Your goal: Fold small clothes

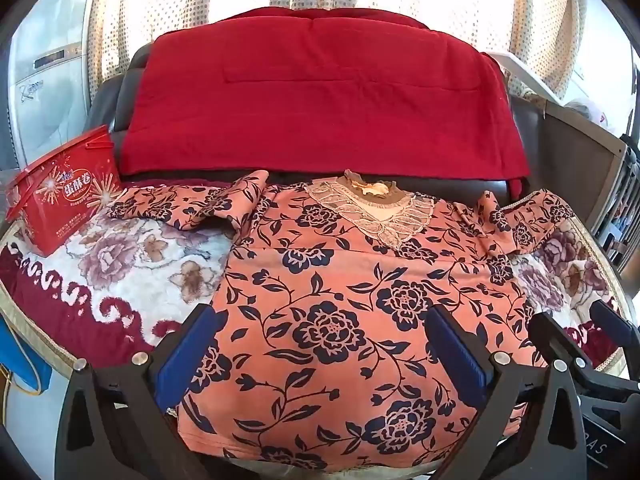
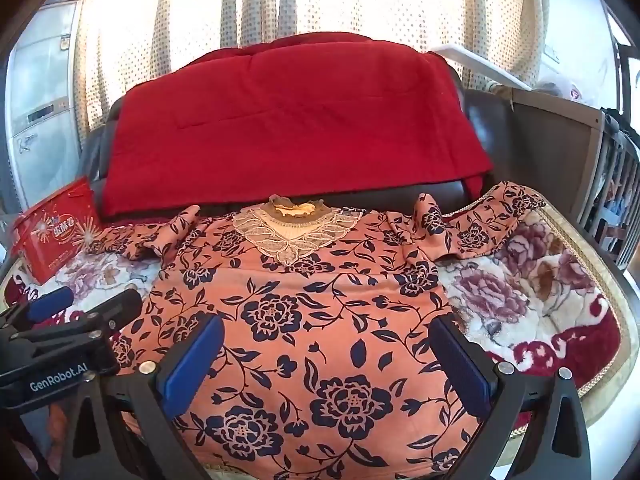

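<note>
A salmon-pink top with dark blue flowers (image 1: 352,280) lies face up and spread flat on a floral blanket, lace collar (image 1: 372,208) at the far side, sleeves out to both sides. It also shows in the right wrist view (image 2: 312,308). My left gripper (image 1: 320,356) is open above the hem, empty. My right gripper (image 2: 324,364) is open above the hem too, empty. The right gripper shows at the right edge of the left wrist view (image 1: 576,328); the left gripper shows at the left of the right wrist view (image 2: 88,308).
The floral blanket (image 1: 132,264) covers a round table with a gold rim (image 2: 624,320). A red snack box (image 1: 60,196) stands at the far left. A dark sofa with a red quilt (image 1: 320,96) is behind. A wooden crib (image 2: 612,184) stands at the right.
</note>
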